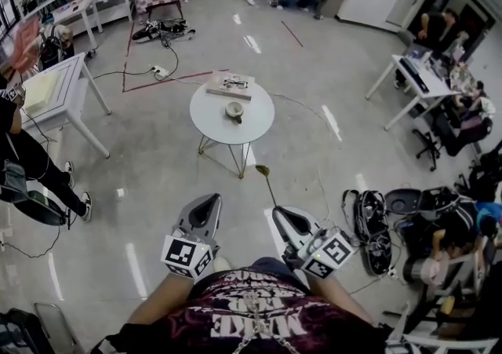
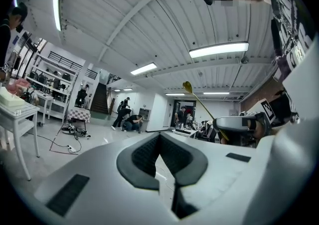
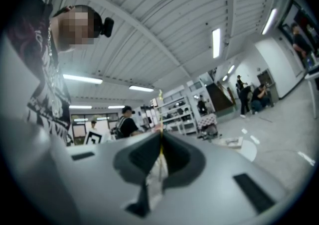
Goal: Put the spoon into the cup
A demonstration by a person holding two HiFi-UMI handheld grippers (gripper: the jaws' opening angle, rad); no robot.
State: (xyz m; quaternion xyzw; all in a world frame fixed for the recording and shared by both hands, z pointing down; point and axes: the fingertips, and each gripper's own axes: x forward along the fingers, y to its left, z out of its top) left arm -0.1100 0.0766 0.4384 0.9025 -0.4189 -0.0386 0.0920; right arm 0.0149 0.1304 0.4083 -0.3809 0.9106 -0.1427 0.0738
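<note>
Close against our body, low in the head view, we hold both tools side by side, pointing forward over the floor (image 1: 157, 187). Our left gripper (image 1: 210, 200) has its fingers brought together at the tip with nothing between them; its own view shows only bare pads meeting and the room beyond. Our right gripper (image 1: 278, 211) is clamped tight on the thin handle of the spoon (image 1: 268, 187), the pads pinching it edge-on. The gold handle runs forward and up out of the jaws, and its bowl hangs in the air just ahead of the gripper. Further out stands a small round white table (image 1: 205, 121), well apart from both grippers. Near its middle sits the cup (image 1: 234, 112), upright as far as we can tell at this size. Behind the cup, at the table's far edge, lies a flat board (image 1: 229, 88) with small items we cannot make out. Beyond that are desks, cables and people at work. We judge the pick-up done, since the spoon is secured. What is left is the whole carry across to the table, lining the spoon up over the cup, lowering it in and letting go.
</note>
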